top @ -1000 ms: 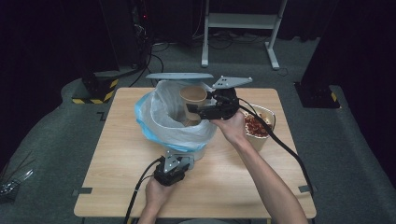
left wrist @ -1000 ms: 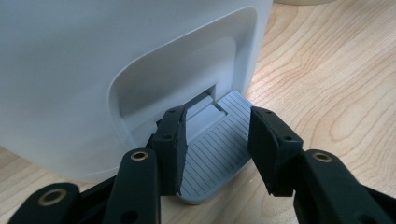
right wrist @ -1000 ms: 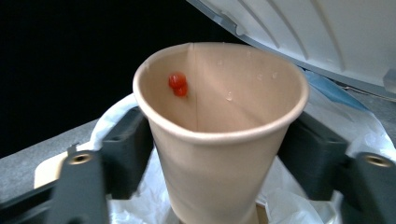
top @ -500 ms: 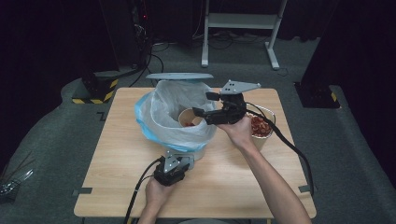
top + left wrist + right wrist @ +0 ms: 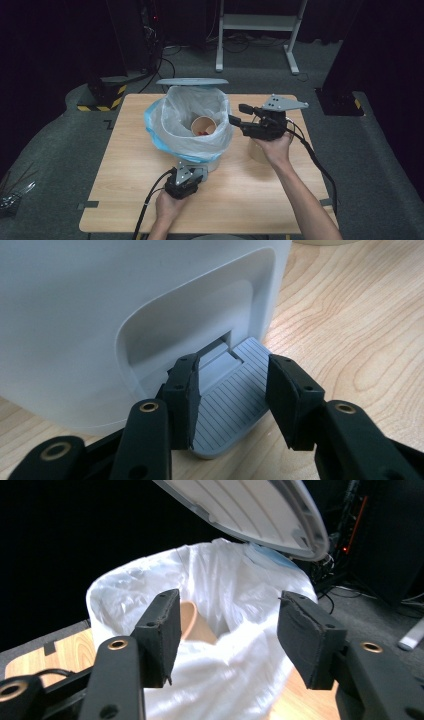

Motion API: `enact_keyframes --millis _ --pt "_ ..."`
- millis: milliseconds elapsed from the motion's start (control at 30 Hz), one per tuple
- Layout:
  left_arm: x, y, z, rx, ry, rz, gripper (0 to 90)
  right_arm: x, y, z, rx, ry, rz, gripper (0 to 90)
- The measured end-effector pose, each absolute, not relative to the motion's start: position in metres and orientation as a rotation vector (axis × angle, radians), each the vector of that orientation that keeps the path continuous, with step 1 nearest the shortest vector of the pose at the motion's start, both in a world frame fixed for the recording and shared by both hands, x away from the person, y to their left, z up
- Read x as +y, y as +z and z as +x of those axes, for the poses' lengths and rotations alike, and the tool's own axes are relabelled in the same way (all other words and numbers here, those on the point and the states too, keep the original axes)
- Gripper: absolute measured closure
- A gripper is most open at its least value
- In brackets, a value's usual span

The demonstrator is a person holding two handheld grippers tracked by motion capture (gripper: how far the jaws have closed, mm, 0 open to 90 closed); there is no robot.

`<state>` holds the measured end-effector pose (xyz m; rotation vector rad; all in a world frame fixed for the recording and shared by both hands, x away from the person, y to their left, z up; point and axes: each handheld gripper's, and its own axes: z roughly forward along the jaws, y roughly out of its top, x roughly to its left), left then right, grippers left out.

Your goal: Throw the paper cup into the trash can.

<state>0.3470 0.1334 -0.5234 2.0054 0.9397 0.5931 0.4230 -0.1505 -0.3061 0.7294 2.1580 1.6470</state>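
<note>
Resting inside the bagged bin (image 5: pixel 192 135), the paper cup (image 5: pixel 203 125) is binned; right tongs (image 5: pixel 239 114), just narrowing, hold nothing; left tongs (image 5: pixel 232 392) press the pedal (image 5: pixel 227 412); another cup (image 5: pixel 257 150) waits.

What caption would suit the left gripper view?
Left claw presses the grey pedal at the foot of a white bin on a wooden table.

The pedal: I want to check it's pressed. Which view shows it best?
The left gripper view: the grey pedal lies close up between the jaws. In the high view the left gripper covers it.
</note>
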Motion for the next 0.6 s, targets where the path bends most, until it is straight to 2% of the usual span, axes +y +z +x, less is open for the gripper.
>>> enact_keyframes --millis 600 --pt "0.133 -0.523 0.347 0.949 0.607 2.000 54.4 -0.196 -0.333 0.404 2.104 1.643 0.802 48.5"
